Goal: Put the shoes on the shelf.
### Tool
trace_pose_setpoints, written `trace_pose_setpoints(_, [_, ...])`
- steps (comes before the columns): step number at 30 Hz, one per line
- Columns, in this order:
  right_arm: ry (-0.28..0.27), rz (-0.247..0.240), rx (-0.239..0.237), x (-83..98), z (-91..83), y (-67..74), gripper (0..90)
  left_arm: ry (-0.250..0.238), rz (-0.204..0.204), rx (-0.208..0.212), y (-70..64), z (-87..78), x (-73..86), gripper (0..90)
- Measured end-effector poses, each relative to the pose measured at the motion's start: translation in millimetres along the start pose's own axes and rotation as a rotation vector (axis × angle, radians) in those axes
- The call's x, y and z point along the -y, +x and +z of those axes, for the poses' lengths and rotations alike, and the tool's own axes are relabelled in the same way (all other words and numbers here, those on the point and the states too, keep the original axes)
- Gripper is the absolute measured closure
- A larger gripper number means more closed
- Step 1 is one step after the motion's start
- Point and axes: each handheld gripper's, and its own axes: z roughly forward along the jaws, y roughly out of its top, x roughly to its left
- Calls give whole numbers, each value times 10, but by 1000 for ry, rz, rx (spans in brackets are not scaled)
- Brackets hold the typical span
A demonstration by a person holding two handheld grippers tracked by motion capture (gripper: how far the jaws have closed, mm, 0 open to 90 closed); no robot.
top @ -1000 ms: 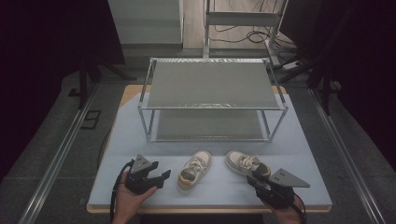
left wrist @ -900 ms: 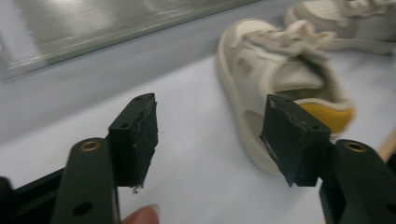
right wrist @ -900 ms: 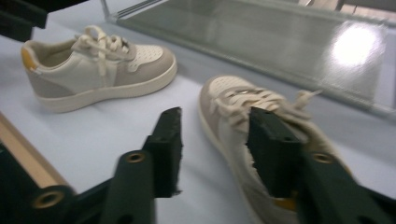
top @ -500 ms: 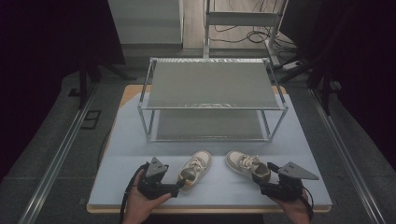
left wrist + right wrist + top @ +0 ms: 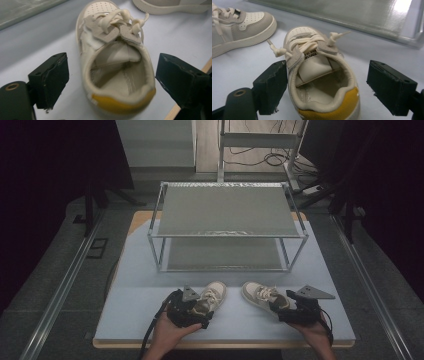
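Observation:
Two small cream and grey shoes with yellow heel tabs lie on the blue-grey table mat (image 5: pixel 135 295) in front of a rack. The left shoe (image 5: pixel 212 296) points up and right, the right shoe (image 5: pixel 259 294) up and left. My left gripper (image 5: pixel 201 308) straddles the left shoe's heel (image 5: pixel 117 75), its jaws just opened wide, with gaps on both sides. My right gripper (image 5: pixel 278 309) straddles the right shoe's heel (image 5: pixel 322 82), jaws also just opened; its left pad (image 5: pixel 272 87) sits close against the shoe's side and the right one stands apart.
A two-shelf metal rack (image 5: pixel 225 212) stands behind the shoes, mid-table; its lower shelf (image 5: pixel 352 12) lies just beyond the right shoe. The table's front edge (image 5: pixel 225 342) is right behind both hands. Dark floor and rails flank the table.
My left hand has slid right up to the left shoe's heel. My right hand has edged forward and left to the right shoe's heel. Both pairs of jaws stand wider.

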Motion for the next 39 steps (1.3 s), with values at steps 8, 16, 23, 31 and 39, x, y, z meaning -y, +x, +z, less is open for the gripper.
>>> trace_pose_setpoints(8, [33,-4,-18,7,64,6,172,53,17,-32,-32,166,-5,111])
trace_pose_setpoints(16, [108,-22,-31,47,274,22,169,106,-17,-33,1,340,20,151])
trace_pose_setpoints(23, [123,-18,-38,47,305,14,181,110,-10,-35,-13,354,13,198])
trace_pose_setpoints(31, [140,-29,-42,38,313,1,225,92,10,-54,13,314,35,264])
trace_pose_setpoints(39, [130,-11,-62,42,282,-14,257,82,21,-35,75,281,52,292])
